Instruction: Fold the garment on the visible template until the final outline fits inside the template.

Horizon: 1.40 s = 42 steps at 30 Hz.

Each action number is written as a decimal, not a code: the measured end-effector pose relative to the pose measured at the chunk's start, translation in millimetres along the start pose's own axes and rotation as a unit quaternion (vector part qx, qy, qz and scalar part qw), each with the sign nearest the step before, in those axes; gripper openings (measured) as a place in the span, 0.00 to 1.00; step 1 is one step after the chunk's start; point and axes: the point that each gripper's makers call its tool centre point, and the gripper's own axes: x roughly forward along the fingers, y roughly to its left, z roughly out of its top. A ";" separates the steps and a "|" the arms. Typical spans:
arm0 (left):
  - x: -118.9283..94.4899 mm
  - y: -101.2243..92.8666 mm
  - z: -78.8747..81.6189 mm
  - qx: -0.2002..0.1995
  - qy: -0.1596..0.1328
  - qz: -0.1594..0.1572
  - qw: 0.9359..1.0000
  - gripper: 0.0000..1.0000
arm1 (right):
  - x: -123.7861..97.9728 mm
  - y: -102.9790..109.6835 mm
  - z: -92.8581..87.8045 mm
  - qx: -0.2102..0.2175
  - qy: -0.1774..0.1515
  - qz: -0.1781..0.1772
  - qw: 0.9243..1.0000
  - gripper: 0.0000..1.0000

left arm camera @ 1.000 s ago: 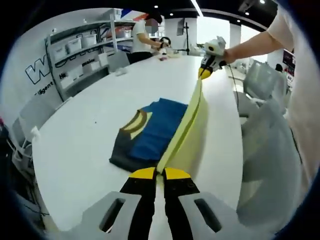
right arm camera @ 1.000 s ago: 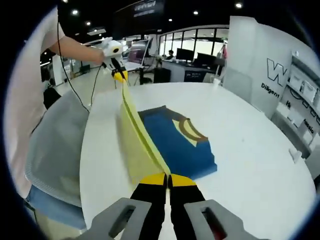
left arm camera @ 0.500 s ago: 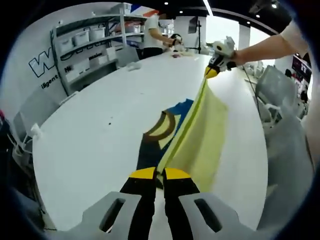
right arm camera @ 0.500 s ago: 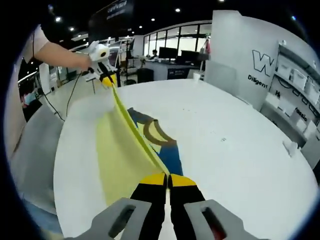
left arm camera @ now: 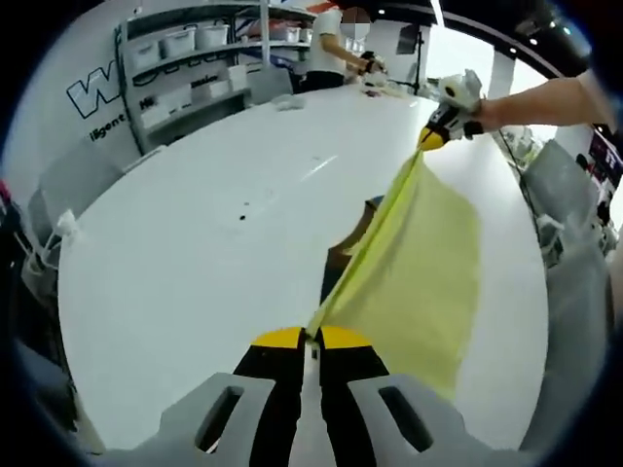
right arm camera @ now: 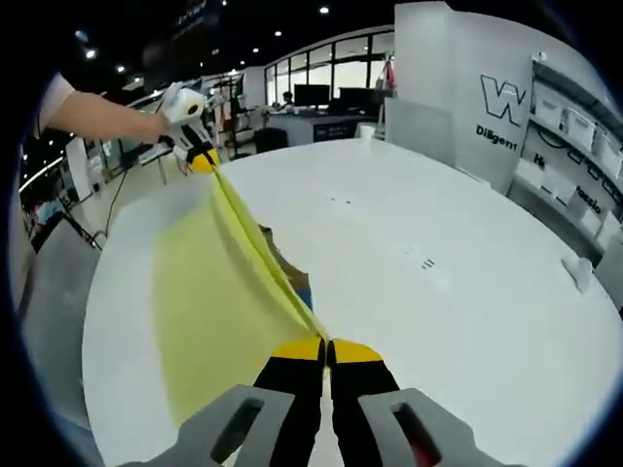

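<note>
Both grippers pinch the yellow garment (left arm camera: 428,263) above a white table (left arm camera: 195,253) near shelves (left arm camera: 185,58).

Yellow garment (left arm camera: 419,263) hangs taut above white table (left arm camera: 195,243).

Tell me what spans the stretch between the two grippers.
The yellow garment, its top edge pulled taut from left gripper to right gripper, seen in both gripper views.

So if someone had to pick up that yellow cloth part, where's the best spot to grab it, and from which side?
By judgement, the two ends of its top edge. The yellow garment hangs as a flat sheet from a taut edge, with the left gripper and the right gripper each shut on an end. Pinching the thin edge end-on, from outside along its line, probably keeps it stretched above the white table.
</note>
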 end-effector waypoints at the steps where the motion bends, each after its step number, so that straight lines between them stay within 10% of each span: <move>1: 2.4 0.5 -1.8 -0.003 0.005 -0.002 1.000 0.04 | 2.6 -1.4 -1.4 0.003 0.002 0.000 1.000 0.00; 24: 54.3 19.8 -23.9 -0.107 0.035 0.004 0.994 0.05 | 50.1 -31.0 -29.8 0.064 0.041 -0.015 0.997 0.00; 42: 19.6 28.4 -29.2 -0.133 -0.003 0.053 0.990 0.21 | 19.6 -24.1 -41.5 0.089 0.022 -0.040 0.995 0.03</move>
